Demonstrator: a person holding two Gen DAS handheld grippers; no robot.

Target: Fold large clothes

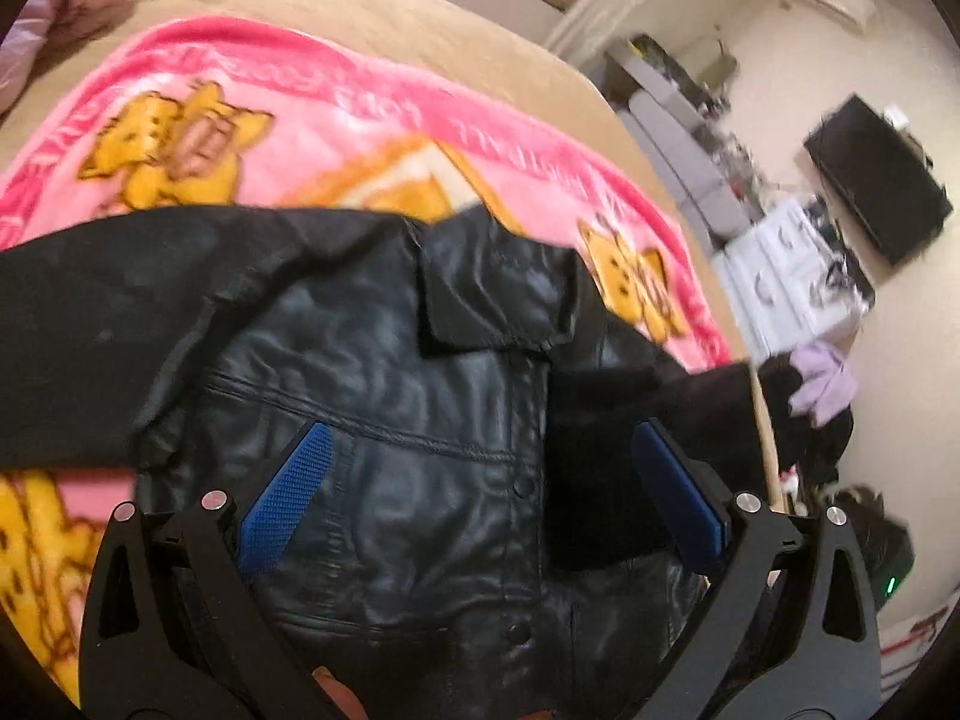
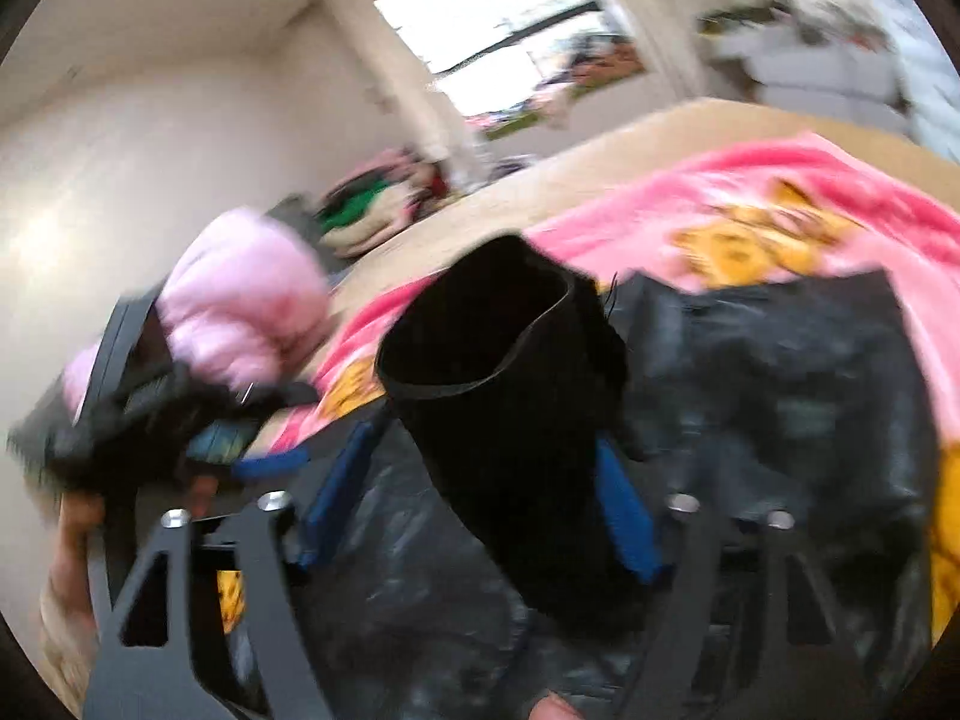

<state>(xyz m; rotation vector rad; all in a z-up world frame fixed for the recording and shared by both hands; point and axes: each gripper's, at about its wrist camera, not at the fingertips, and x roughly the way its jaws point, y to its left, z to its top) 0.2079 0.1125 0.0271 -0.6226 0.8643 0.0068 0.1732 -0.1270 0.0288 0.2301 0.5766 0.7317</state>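
A black leather jacket (image 1: 384, 396) lies on a pink cartoon blanket (image 1: 336, 120) on the bed. My left gripper (image 1: 480, 468) is open just above the jacket's front, its blue pads wide apart, with a black fabric cuff (image 1: 600, 468) by the right pad. In the right wrist view the jacket (image 2: 780, 396) lies under my right gripper (image 2: 480, 480). A black sleeve (image 2: 504, 396) stands up between its blue pads, its opening facing the camera. The pads are apart and whether they pinch the sleeve is unclear. The view is blurred.
A beige sheet (image 1: 420, 18) lies under the blanket. A pink puffy garment (image 2: 240, 300) and a pile of clothes (image 2: 372, 204) sit at the bed's far side. White drawers (image 1: 792, 264) and a black box (image 1: 876, 174) stand beside the bed. My left gripper shows at the left (image 2: 132, 396).
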